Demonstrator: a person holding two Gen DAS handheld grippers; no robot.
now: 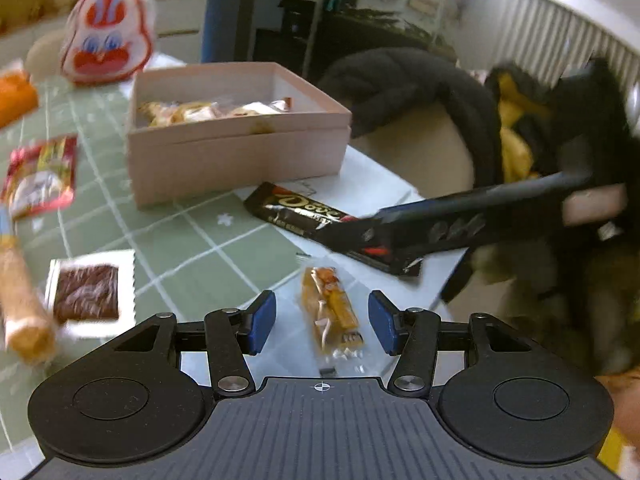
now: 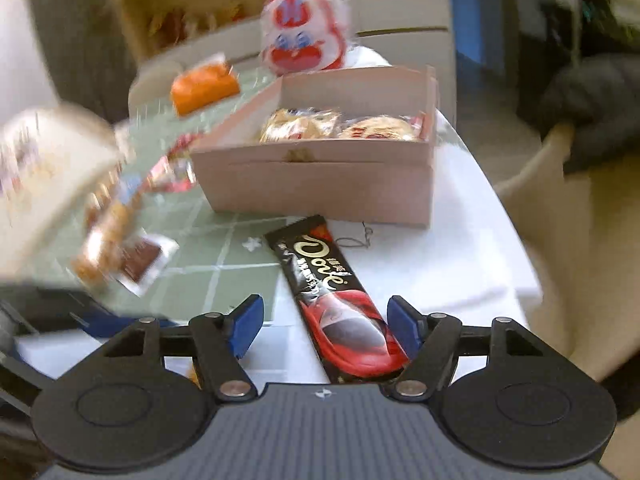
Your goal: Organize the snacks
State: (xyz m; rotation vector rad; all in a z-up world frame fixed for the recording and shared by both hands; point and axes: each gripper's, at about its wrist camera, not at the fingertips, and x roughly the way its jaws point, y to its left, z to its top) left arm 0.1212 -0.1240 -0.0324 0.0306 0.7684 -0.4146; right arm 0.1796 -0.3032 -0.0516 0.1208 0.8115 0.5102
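A pink box with several wrapped snacks inside stands on the table; it also shows in the right wrist view. A black Dove chocolate bar lies flat between the open fingers of my right gripper; it also shows in the left wrist view, where the right gripper reaches over its near end. My left gripper is open around a small orange snack packet lying on the white cloth.
On the green checked mat lie a brown square snack, a long bread roll, a red packet and an orange packet. A red-and-white rabbit bag stands behind. A chair with dark clothes is right.
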